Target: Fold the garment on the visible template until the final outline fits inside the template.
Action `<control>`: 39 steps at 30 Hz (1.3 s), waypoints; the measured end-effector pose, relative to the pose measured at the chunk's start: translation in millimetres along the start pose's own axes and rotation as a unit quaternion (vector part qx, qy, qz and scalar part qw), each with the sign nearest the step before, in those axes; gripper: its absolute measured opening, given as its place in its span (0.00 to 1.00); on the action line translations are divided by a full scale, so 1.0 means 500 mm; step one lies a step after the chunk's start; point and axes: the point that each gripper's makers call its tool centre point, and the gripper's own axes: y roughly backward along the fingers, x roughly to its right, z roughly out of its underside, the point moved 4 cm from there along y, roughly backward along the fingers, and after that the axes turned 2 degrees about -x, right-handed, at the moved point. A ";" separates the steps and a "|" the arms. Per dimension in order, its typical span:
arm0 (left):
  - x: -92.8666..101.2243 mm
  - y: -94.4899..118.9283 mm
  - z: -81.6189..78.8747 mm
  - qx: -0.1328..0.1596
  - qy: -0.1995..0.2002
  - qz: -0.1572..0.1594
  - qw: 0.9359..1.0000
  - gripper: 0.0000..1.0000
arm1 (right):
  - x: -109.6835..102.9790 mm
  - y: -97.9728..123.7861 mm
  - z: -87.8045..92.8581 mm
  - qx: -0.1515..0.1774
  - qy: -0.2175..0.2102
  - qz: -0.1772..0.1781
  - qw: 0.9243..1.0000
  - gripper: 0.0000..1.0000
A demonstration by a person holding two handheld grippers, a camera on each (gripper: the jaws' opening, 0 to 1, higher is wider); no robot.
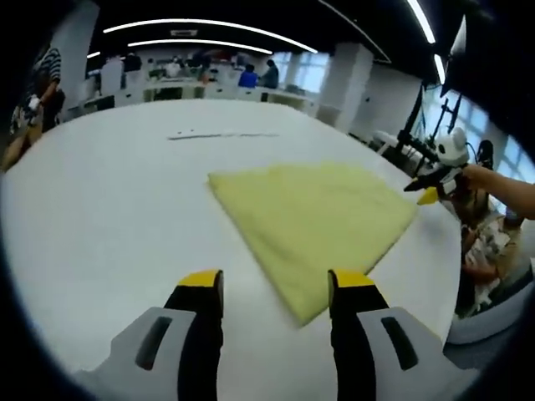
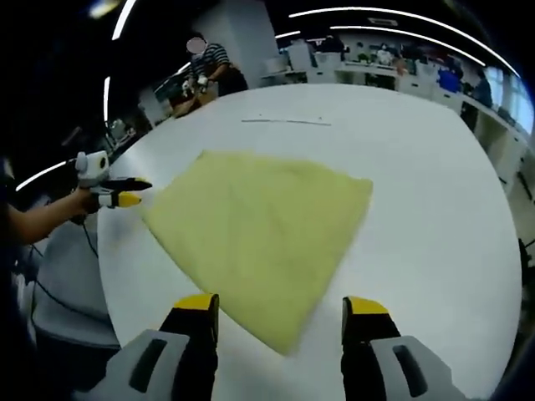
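Parted left gripper (image 1: 274, 288) above yellow garment (image 1: 313, 221) on table (image 1: 109, 217)

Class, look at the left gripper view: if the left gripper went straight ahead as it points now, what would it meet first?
Probably the near corner of the yellow cloth, lying flat on the white table just ahead of the open left gripper; height above the table is unclear.

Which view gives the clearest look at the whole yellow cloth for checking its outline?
The right gripper view: the yellow cloth lies near the centre with all its edges and corners showing on the white table. In the left gripper view the cloth sits right of centre, and its near corner dips between the left gripper.
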 end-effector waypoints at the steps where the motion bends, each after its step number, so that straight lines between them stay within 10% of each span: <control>1: 0.001 0.000 0.004 -0.003 0.000 0.001 1.000 0.45 | -0.001 0.000 0.006 -0.002 -0.002 0.001 1.000 0.53; 25: 0.024 -0.006 0.044 -0.029 0.021 0.029 0.999 0.02 | 0.006 0.004 0.061 0.027 -0.042 0.009 0.999 0.00; 39: 0.030 0.013 0.036 -0.018 0.030 0.022 0.999 0.00 | 0.000 0.011 0.069 0.027 -0.029 0.003 0.999 0.00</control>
